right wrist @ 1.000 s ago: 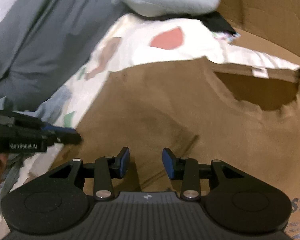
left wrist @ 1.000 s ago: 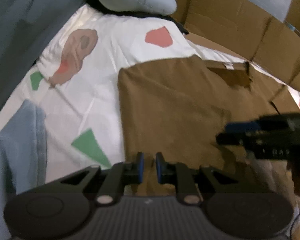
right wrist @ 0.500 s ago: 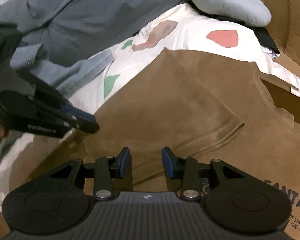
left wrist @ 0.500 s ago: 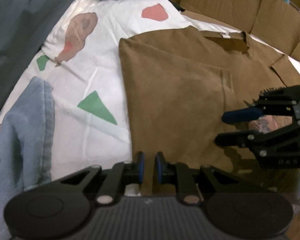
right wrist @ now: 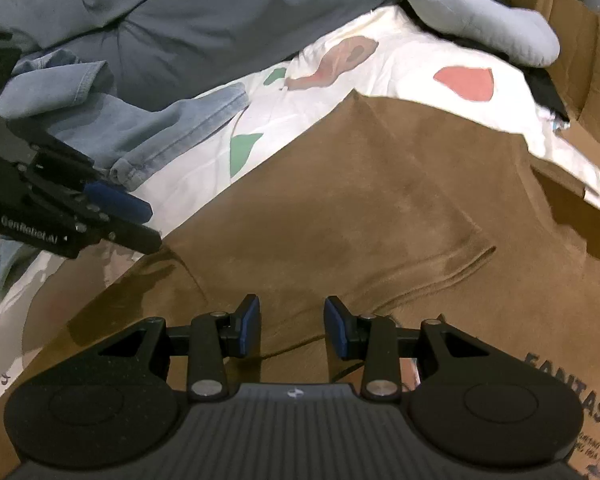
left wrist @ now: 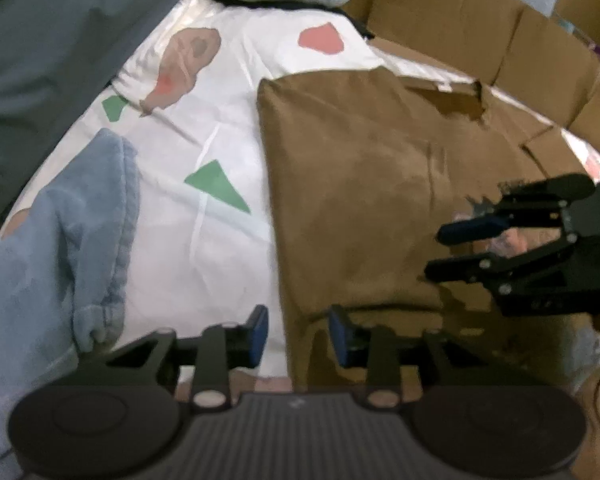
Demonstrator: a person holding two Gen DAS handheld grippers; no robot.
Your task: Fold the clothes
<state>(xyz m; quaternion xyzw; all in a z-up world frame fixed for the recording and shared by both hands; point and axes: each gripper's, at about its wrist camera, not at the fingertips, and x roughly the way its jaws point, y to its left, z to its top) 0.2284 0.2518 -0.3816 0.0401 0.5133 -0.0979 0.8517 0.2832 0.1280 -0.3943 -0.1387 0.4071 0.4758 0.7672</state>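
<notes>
A brown T-shirt [left wrist: 364,184] lies flat on a white patterned sheet [left wrist: 204,240], its left side folded in over the body; it also shows in the right wrist view [right wrist: 340,216]. My left gripper [left wrist: 298,336] is open and empty, its jaws astride the shirt's folded left edge near the hem. My right gripper [right wrist: 291,326] is open and empty, low over the shirt's middle. Each gripper shows in the other's view: the right one [left wrist: 460,248] at right, the left one [right wrist: 136,224] at left.
A light blue denim garment [left wrist: 60,248] lies on the sheet left of the shirt. A grey duvet [right wrist: 160,12] and a pale blue pillow [right wrist: 480,16] lie at the back. Cardboard boxes [left wrist: 460,32] stand behind and to the right.
My left gripper, nearly shut before, has opened at the shirt's folded edge. Both grippers have drawn back toward the hem. The shirt's fold lies as it did.
</notes>
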